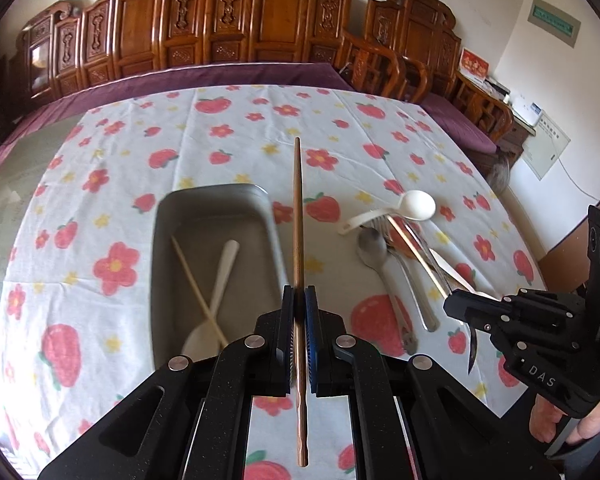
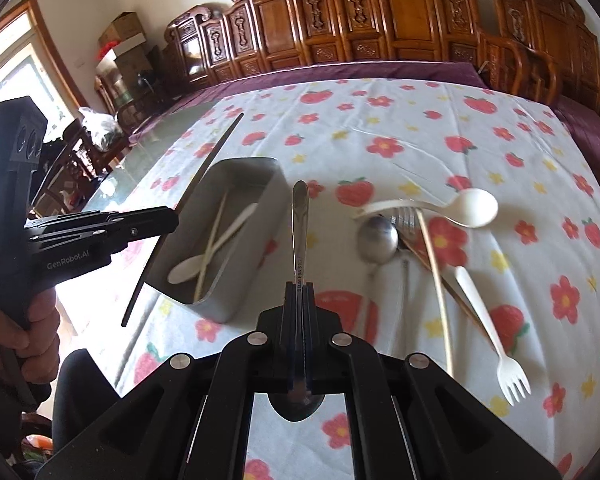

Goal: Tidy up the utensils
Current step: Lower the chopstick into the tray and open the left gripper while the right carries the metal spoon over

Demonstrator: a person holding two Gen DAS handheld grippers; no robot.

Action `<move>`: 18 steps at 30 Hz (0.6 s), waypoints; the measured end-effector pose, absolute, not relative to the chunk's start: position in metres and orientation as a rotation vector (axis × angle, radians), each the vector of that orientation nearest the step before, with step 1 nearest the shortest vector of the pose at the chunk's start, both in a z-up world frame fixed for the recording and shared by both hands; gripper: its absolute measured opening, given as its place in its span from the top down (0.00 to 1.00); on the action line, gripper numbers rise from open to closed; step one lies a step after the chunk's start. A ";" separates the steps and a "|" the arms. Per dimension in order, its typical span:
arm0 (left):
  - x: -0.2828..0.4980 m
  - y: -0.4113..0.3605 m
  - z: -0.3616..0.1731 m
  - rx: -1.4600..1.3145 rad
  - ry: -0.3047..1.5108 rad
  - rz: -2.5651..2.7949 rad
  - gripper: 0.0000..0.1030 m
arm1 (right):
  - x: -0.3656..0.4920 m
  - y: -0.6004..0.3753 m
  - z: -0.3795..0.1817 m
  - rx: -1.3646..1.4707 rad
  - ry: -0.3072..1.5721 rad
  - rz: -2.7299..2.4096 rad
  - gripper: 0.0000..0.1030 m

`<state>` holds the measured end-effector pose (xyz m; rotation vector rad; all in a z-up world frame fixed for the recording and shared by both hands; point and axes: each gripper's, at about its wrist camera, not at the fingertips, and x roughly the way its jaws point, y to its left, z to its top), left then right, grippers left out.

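Our left tongs point(image 1: 299, 296) are clamped on a brown wooden chopstick point(image 1: 298, 216), which runs straight through the pads and sticks out well ahead of them, raised above the bench point(image 1: 228, 128) beside the right wall of the grey tray point(image 1: 216, 200). Our right tongs point(image 2: 300, 292) are pressed together on the handle of a stainless steel spoon point(image 2: 300, 220); its handle points forward past the pads and its bowl shows behind them, close to the camera.

In the grey tray we see a white plastic spoon point(image 1: 220, 280) and a pale chopstick point(image 1: 198, 286) lying crossed over each other. To the right of the tray, on the flowered cloth, the remaining utensils lie in a loose heap: a white ladle-shaped spoon point(image 2: 468, 208), a metal spoon point(image 2: 378, 238), a metal fork point(image 2: 406, 216) partly under the others, a pale chopstick point(image 2: 434, 272), and a white plastic fork point(image 2: 496, 340) nearest the right edge. Several of these overlap.
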<state>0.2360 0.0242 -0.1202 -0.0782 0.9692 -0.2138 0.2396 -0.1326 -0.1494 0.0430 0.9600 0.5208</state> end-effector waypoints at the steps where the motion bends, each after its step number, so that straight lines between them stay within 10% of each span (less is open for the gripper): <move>1: 0.237 0.028 -0.121 -0.075 0.968 -0.210 0.96 | 0.240 -0.128 -0.148 0.039 0.958 0.524 0.96; 18: 0.281 0.072 -0.160 -0.074 1.014 -0.165 0.96 | 0.261 -0.086 -0.143 0.006 0.948 0.542 0.96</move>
